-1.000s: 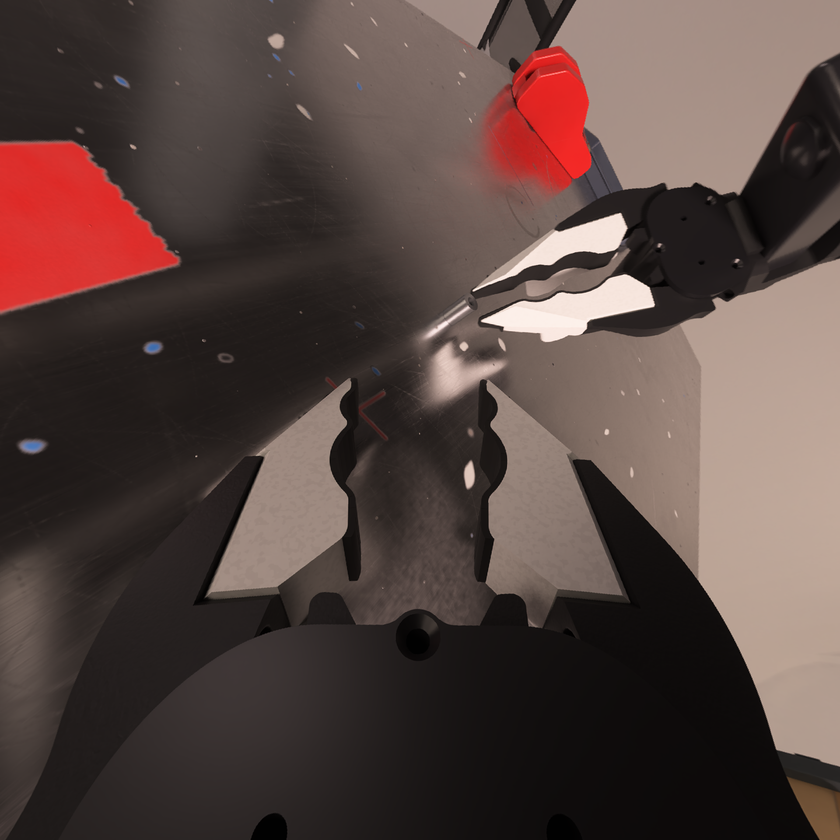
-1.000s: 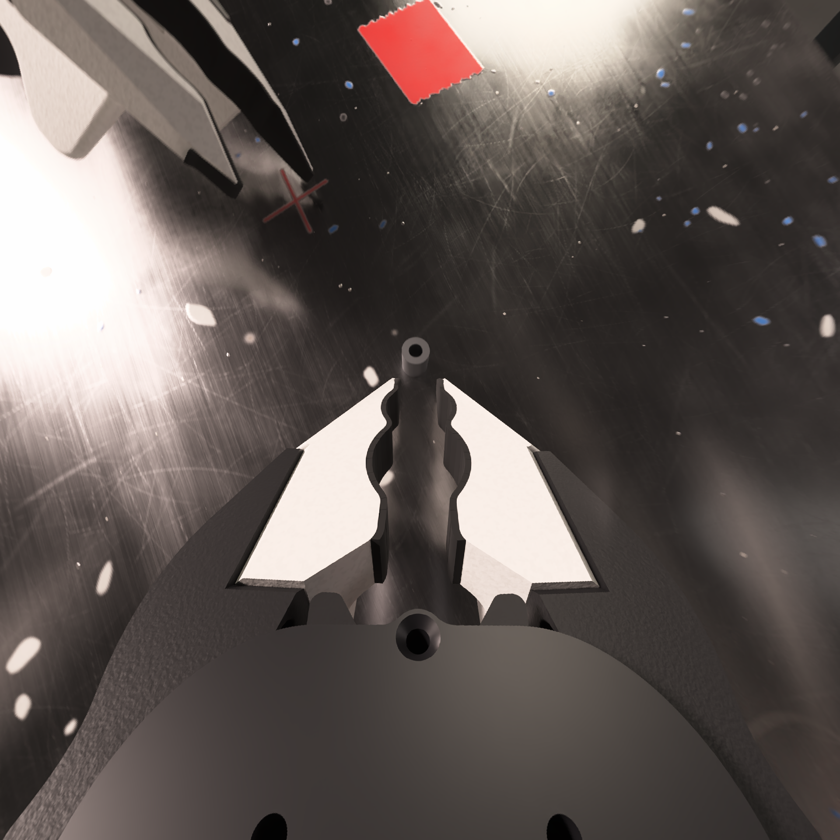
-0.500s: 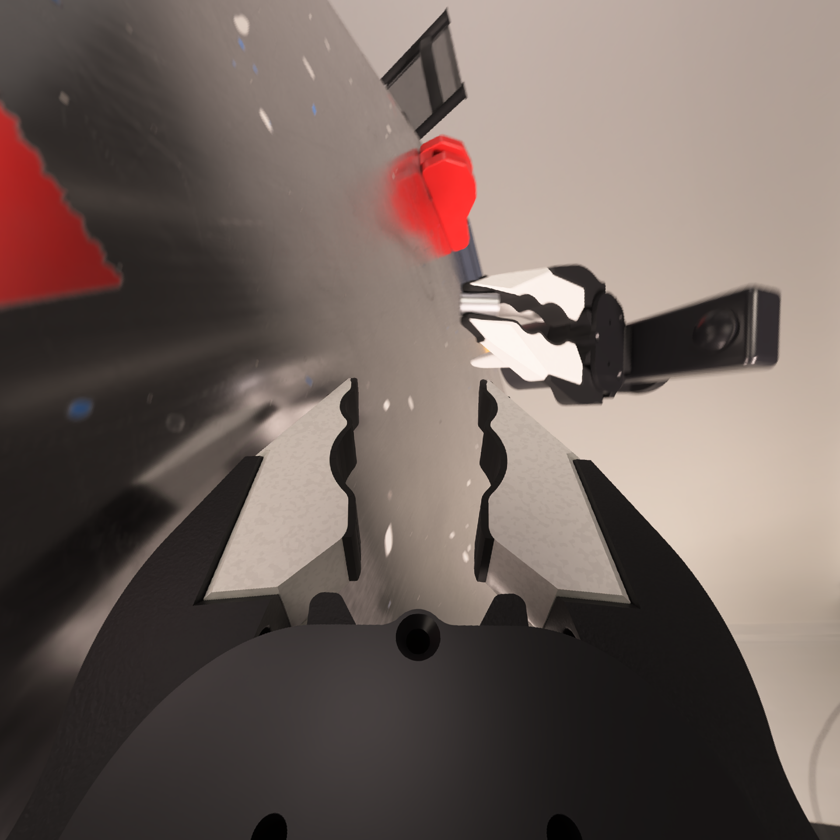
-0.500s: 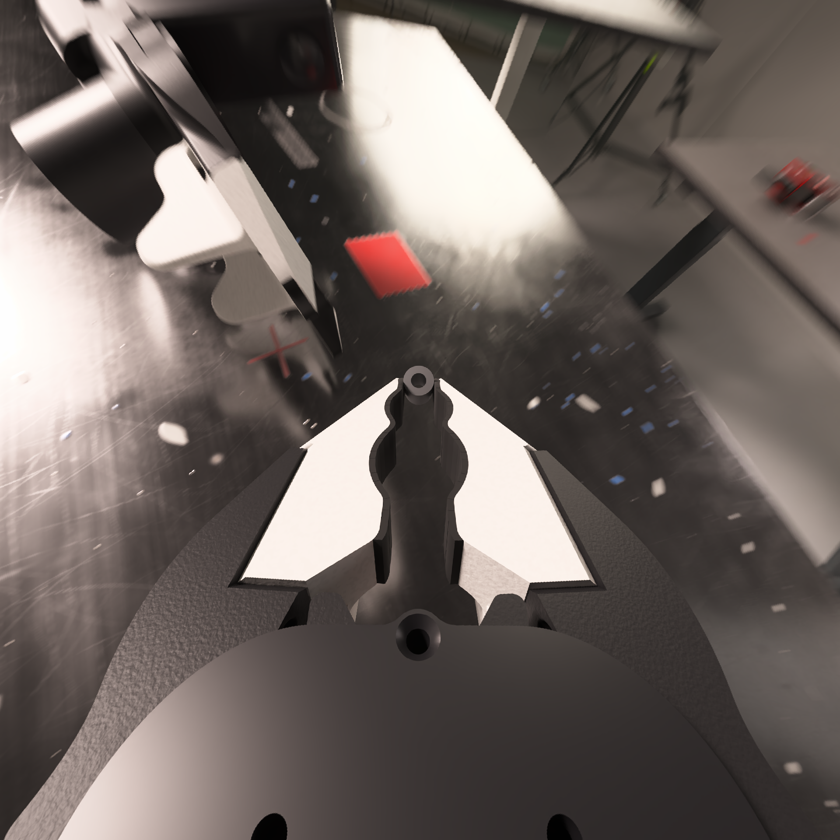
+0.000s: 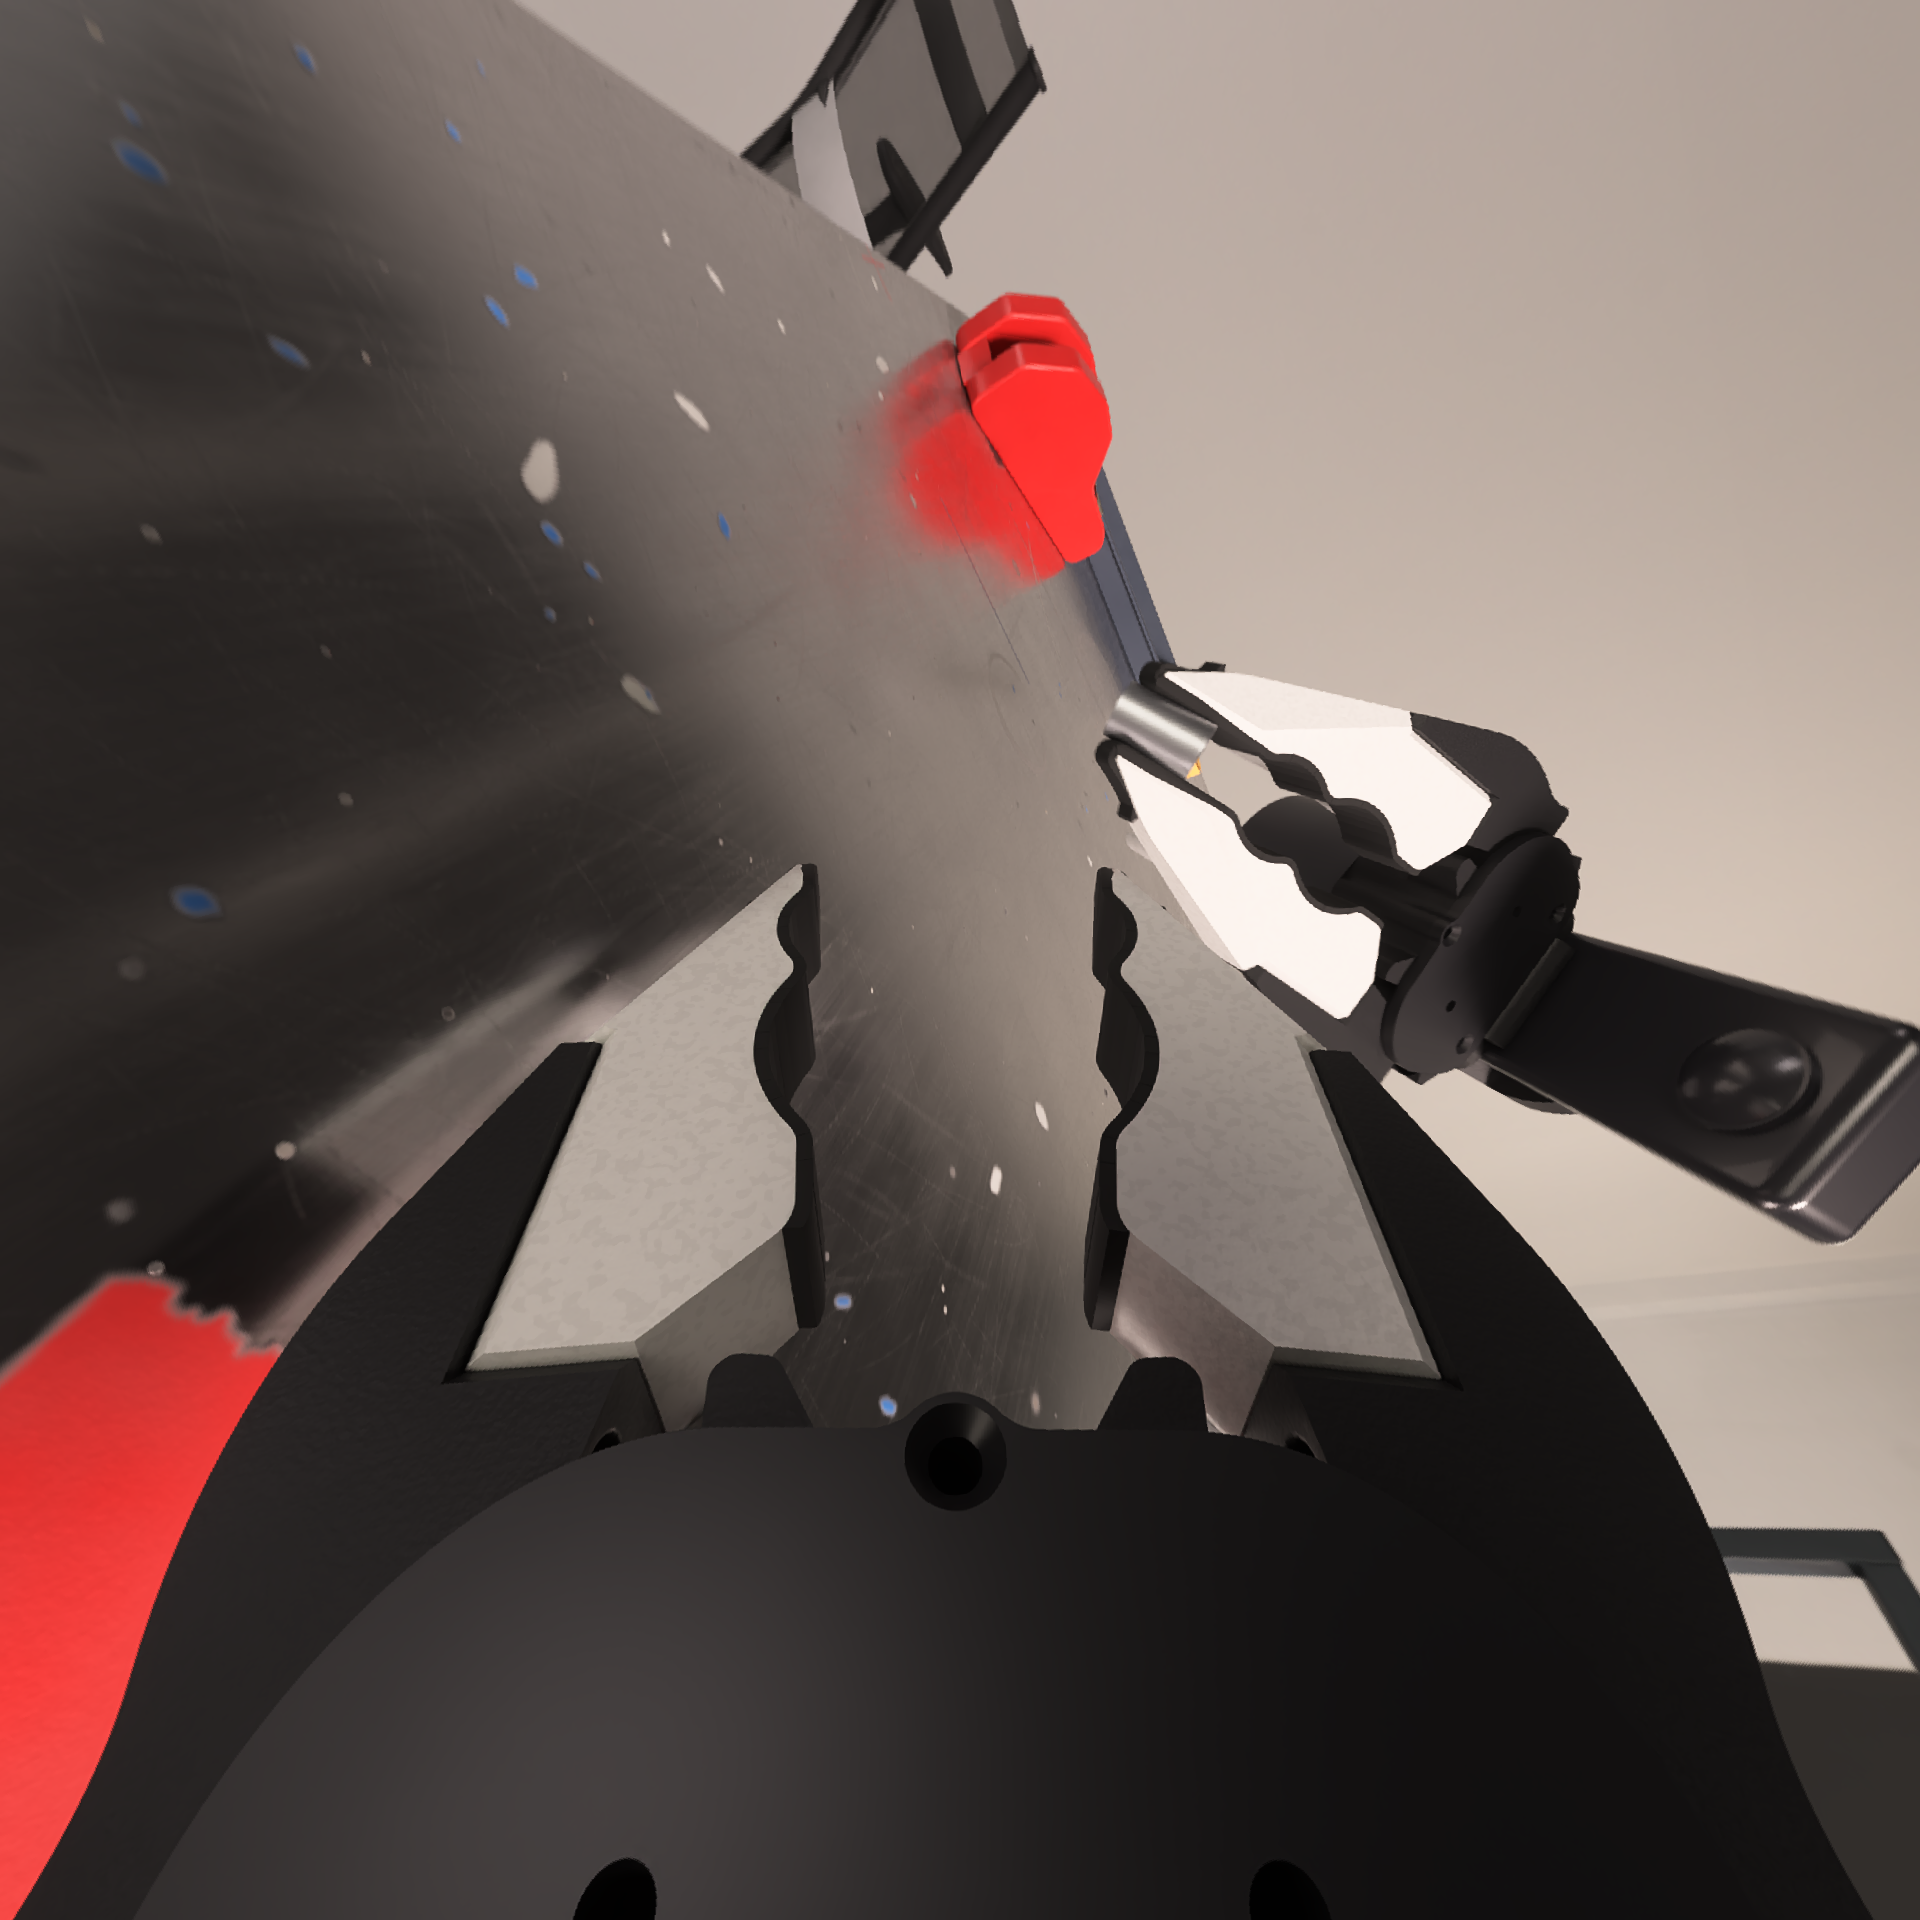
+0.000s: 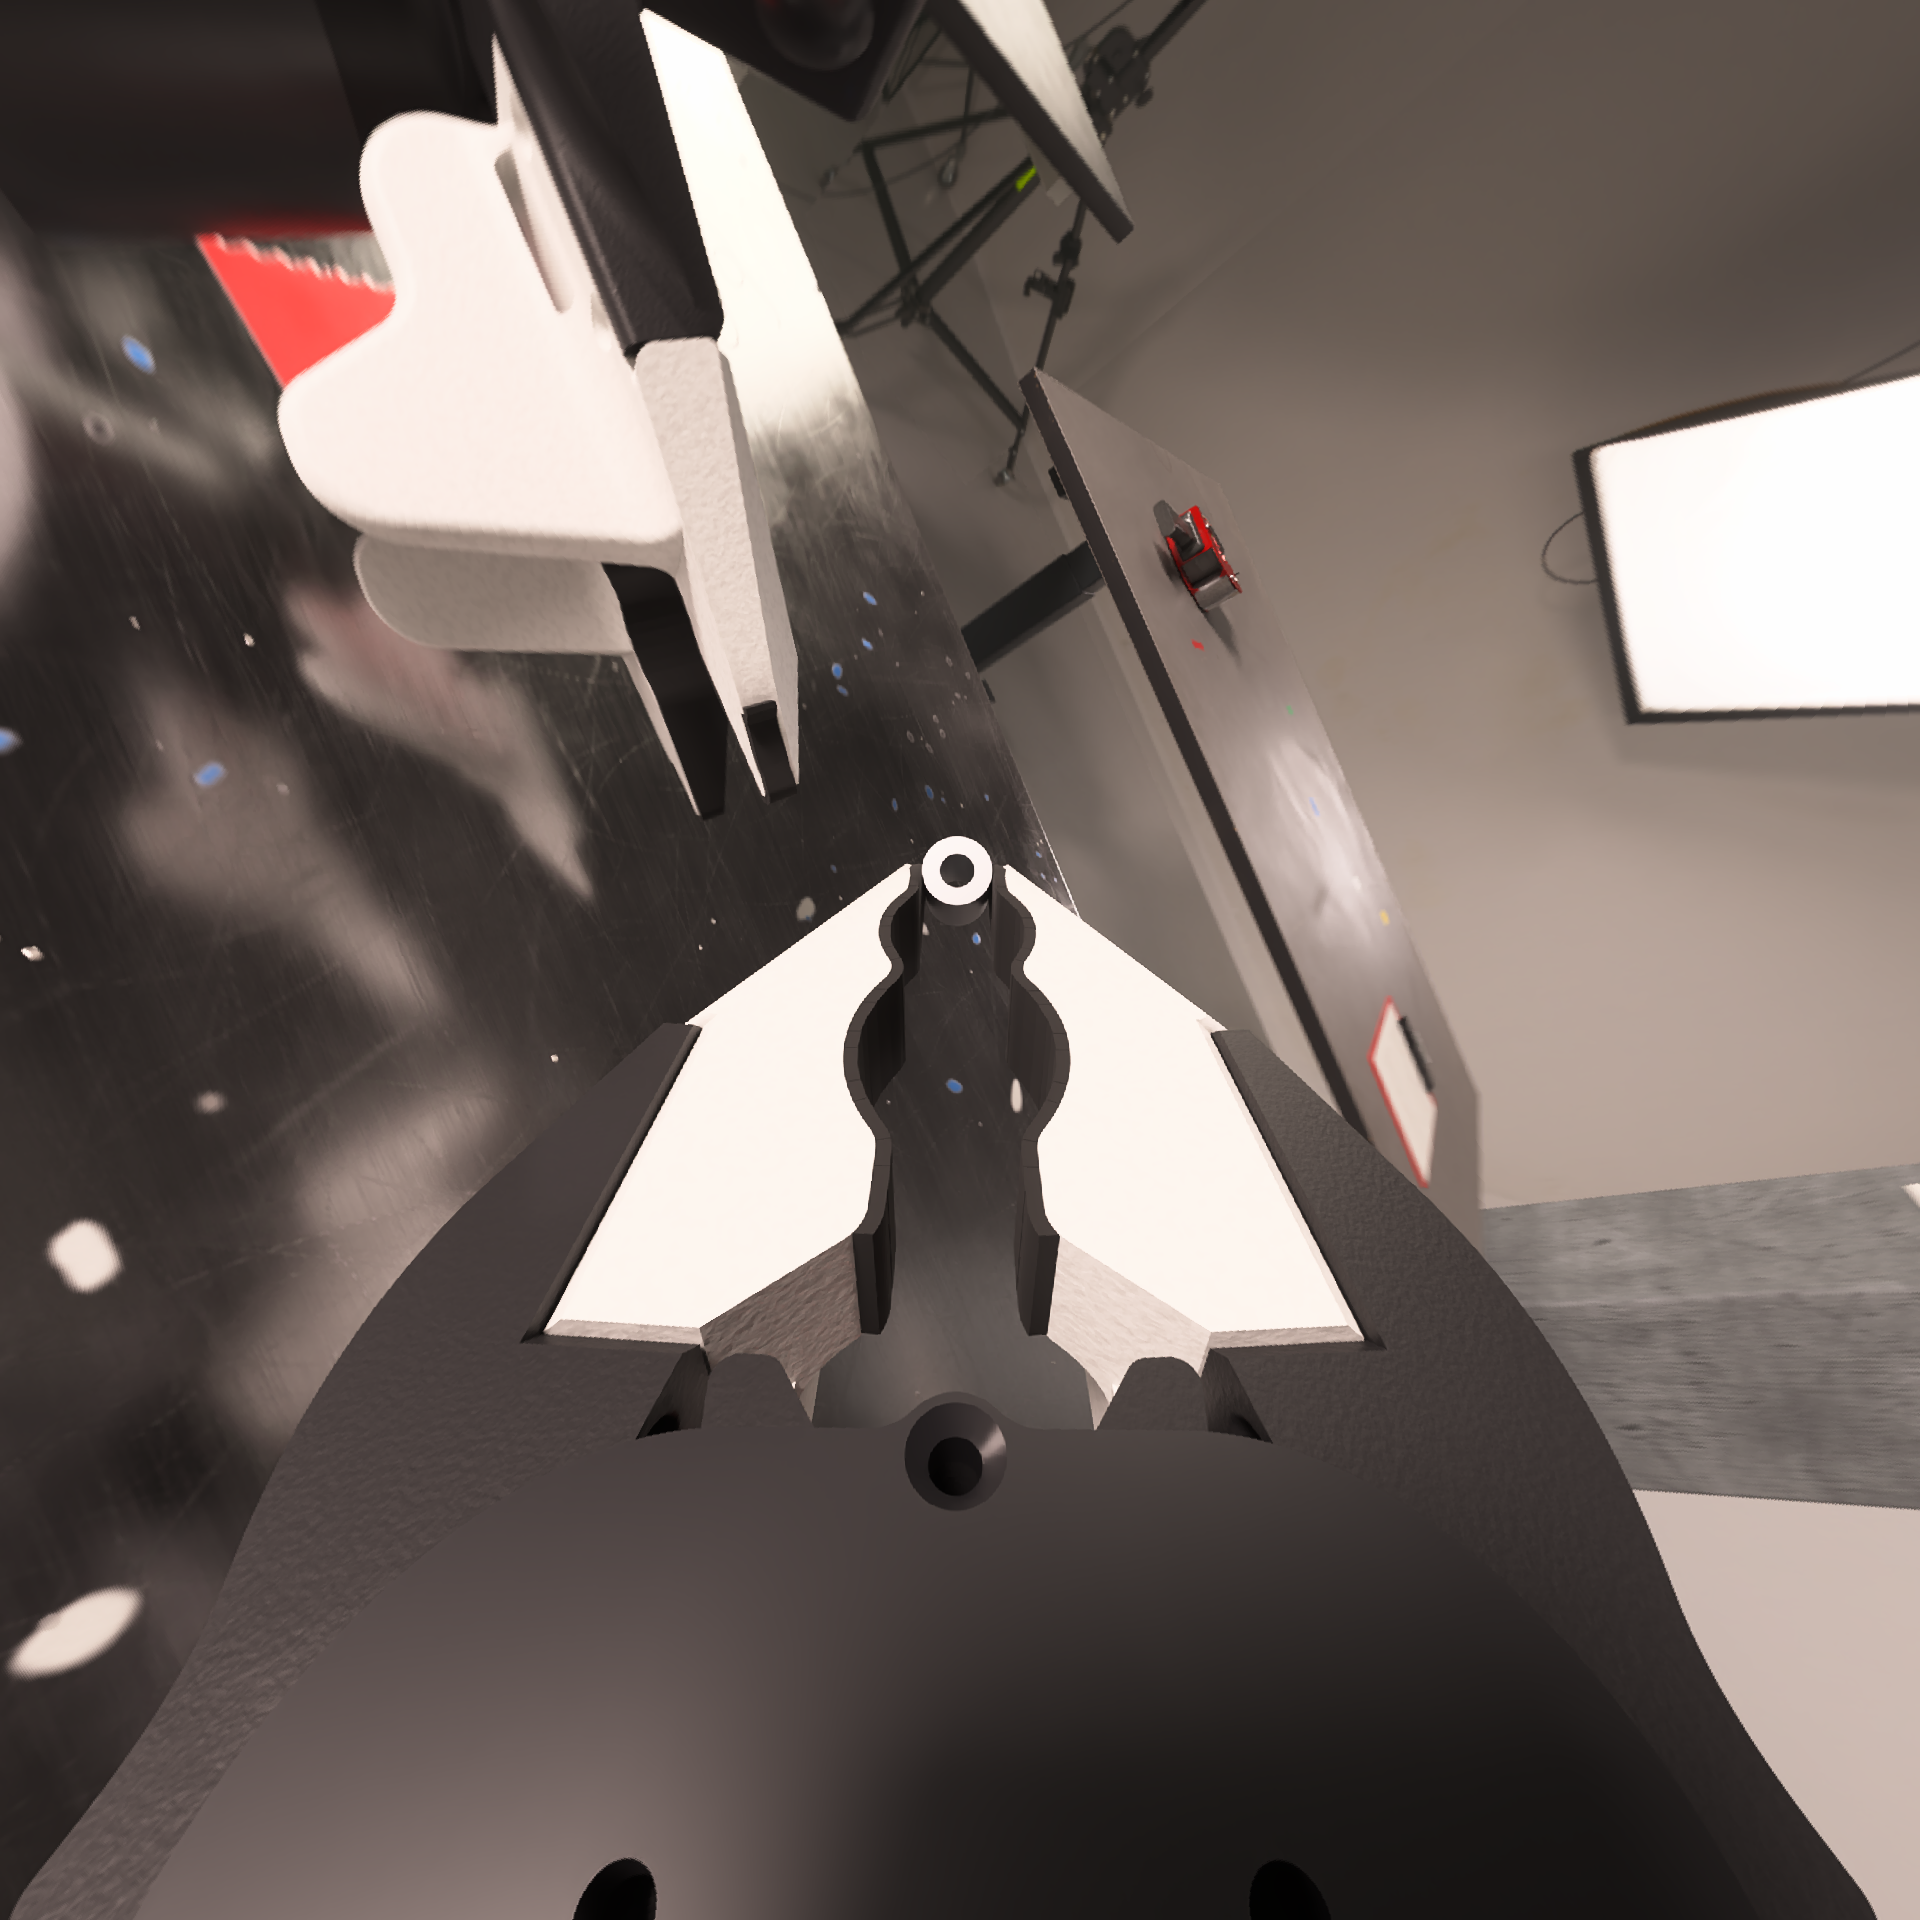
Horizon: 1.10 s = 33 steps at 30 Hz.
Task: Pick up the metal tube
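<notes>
The metal tube (image 6: 956, 871) is a short grey cylinder with a hole through it, seen end-on. My right gripper (image 6: 956, 904) is shut on it at the fingertips and holds it clear above the dark metal table (image 6: 312, 935). In the left wrist view the right gripper (image 5: 1148, 743) shows at the right with the tube (image 5: 1155, 727) sticking out of its tips. My left gripper (image 5: 954, 894) is open and empty over the table (image 5: 520, 623). It also shows in the right wrist view (image 6: 743, 790), just above and left of the tube.
A red clamp-like part (image 5: 1029, 426) sits at the table's far edge. A red patch (image 5: 94, 1455) lies on the table at the lower left. A second grey table with a small red object (image 6: 1200, 556) and a bright screen (image 6: 1766, 551) stand beyond.
My right gripper has lifted the tube off the table and tilted up toward the room. My left gripper has drawn back, staying open, and the two now sit close.
</notes>
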### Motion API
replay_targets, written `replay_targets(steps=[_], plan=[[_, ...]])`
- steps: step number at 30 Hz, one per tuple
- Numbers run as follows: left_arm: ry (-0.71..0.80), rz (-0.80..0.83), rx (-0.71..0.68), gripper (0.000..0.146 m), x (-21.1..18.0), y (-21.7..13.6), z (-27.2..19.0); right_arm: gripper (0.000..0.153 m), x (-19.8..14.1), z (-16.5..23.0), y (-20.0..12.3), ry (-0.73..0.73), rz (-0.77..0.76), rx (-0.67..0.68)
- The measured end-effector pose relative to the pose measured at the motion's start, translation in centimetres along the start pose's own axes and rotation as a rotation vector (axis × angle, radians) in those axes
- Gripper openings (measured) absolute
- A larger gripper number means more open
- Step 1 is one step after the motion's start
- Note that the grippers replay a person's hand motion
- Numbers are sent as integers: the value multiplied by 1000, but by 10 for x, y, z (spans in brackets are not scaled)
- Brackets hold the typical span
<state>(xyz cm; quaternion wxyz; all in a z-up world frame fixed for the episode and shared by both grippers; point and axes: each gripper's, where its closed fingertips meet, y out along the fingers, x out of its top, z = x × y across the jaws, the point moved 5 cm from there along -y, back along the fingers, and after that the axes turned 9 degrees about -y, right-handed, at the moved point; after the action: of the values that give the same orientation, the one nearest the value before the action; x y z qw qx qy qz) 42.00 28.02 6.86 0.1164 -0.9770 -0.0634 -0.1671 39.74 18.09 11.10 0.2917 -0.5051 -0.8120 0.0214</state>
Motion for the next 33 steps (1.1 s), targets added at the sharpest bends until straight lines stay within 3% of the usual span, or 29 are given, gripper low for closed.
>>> replay_targets(steps=[15,33], plan=[[-95,63,-42,53,-13,1,7,12,-1,25,5,-476,45,-92],[-85,79,-39,52,-16,2,7,12,3,29,-8,-431,-86,-37]])
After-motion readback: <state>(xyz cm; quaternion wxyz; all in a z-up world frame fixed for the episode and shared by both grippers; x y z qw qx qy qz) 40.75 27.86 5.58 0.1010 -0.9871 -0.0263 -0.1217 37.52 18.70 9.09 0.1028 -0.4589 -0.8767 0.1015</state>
